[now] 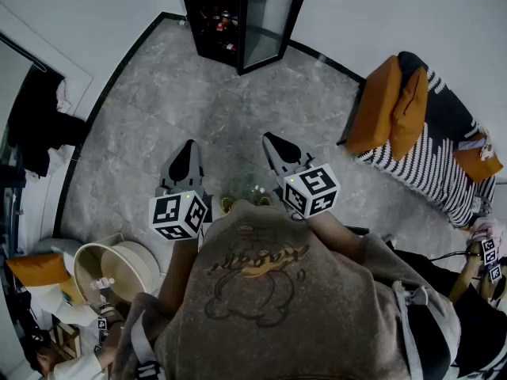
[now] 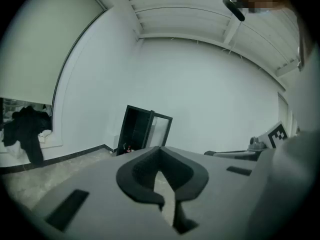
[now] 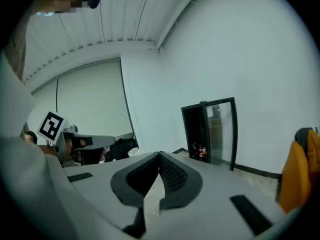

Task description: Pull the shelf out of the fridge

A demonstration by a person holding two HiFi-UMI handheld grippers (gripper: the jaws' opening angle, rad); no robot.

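Grey marbled floor (image 1: 206,117) across the head view, with black fridge (image 1: 214,14) well apart at the far wall, glass door (image 1: 269,10) swung open. Small bottles (image 1: 224,22) low inside; shelf too small to make out from here. Close to the body, left gripper (image 1: 188,150) and right gripper (image 1: 273,143) side by side, both aimed toward the fridge, touching nothing. Orange cushions (image 1: 388,101) on a striped sofa (image 1: 428,165) off to the right.

Left gripper view: left gripper (image 2: 161,184) with jaws closed tip to tip, nothing between the pads. Fridge (image 2: 135,129) small and distant past the jaws, door standing open beside it.

Right gripper view: much the same, right gripper (image 3: 159,179) with jaws together and empty. Fridge (image 3: 197,129) off to the right of the jaw line, bottles low down, shelf not distinguishable.

Judged as the approach step, hardly begun: nothing grasped, shelf presumably in place inside. Needed next: walking up to the open cabinet, spreading at least one pair of jaws, finding the shelf's front edge, closing on it, then drawing straight back and level to avoid tipping anything resting there.
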